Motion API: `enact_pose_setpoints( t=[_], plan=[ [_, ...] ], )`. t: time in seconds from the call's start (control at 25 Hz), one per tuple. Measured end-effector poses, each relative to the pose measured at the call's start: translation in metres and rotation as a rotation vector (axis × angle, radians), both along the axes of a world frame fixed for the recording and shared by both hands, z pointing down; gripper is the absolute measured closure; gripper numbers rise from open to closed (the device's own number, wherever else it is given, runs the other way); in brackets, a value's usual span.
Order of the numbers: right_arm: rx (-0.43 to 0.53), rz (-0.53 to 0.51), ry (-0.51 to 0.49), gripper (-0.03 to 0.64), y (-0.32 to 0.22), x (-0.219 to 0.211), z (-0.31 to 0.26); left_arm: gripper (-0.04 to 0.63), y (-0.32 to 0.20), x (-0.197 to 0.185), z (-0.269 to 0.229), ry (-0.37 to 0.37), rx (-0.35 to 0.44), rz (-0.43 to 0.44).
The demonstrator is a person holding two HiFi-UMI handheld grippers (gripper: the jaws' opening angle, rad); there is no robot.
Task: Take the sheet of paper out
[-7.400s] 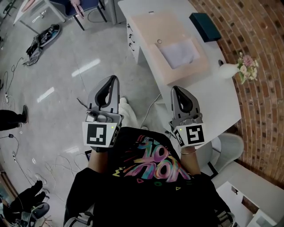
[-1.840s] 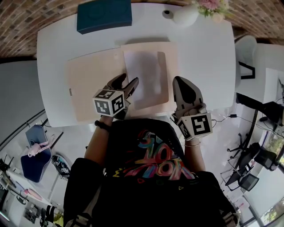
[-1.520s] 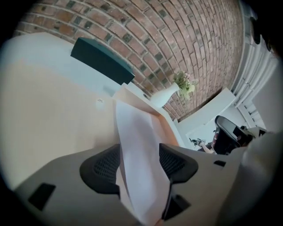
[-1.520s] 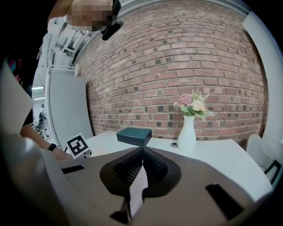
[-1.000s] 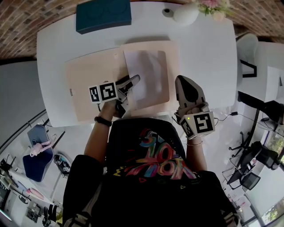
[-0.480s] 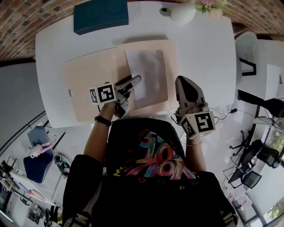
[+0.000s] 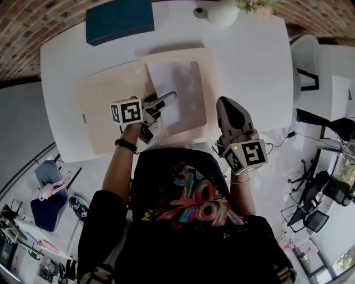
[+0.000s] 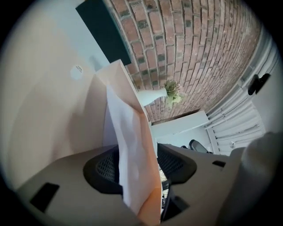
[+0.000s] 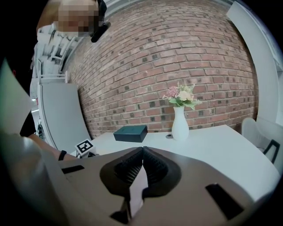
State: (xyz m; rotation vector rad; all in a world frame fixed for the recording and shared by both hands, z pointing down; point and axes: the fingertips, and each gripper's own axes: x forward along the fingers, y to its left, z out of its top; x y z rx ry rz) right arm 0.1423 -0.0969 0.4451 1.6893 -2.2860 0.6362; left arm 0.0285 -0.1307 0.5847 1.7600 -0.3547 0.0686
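The left tool [image 8: 138, 170], rolled onto its side since earlier, had just been closing, still unclenched, around the near edge of the sheet of paper [image 7: 176, 83] and its folder [image 7: 105, 105]. The right tool [image 7: 226, 105] stayed clenched and empty over the table [image 7: 255, 61].

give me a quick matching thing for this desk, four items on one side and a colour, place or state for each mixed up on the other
1 box
2 vase
3 sheet of paper
4 right tool

a jaws together
b dark teal
c in the beige folder
d holds flowers

Pairs: 1-b, 2-d, 3-c, 4-a
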Motion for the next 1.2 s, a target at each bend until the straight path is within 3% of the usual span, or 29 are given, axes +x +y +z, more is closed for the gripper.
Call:
enact_pose_setpoints(
  t=[0.24, 0.32, 0.4, 0.48, 0.8, 1.2],
  plan=[
    [-0.009, 0.014, -0.006, 0.595, 0.002, 0.005, 0.001, 0.367, 0.011, 0.020, 0.002, -0.003, -0.003, 0.052],
    [-0.010, 0.015, -0.006, 0.595, 0.002, 0.008, 0.003, 0.434, 0.011, 0.023, 0.007, -0.037, 0.004, 0.052],
    [-0.012, 0.013, -0.006, 0.597, 0.003, 0.010, 0.003, 0.544, 0.010, 0.021, 0.013, -0.087, 0.013, 0.038],
    [-0.014, 0.011, -0.007, 0.597, 0.003, 0.010, 0.003, 0.569, 0.010, 0.019, 0.015, -0.106, 0.012, 0.028],
    [-0.013, -0.017, -0.006, 0.597, -0.002, 0.001, 0.002, 0.572, 0.008, 0.011, 0.006, -0.059, -0.001, 0.009],
    [-0.011, -0.106, -0.007, 0.597, -0.019, -0.028, 0.000, 0.572, 0.000, -0.034, -0.008, -0.041, 0.005, -0.085]
  ],
)
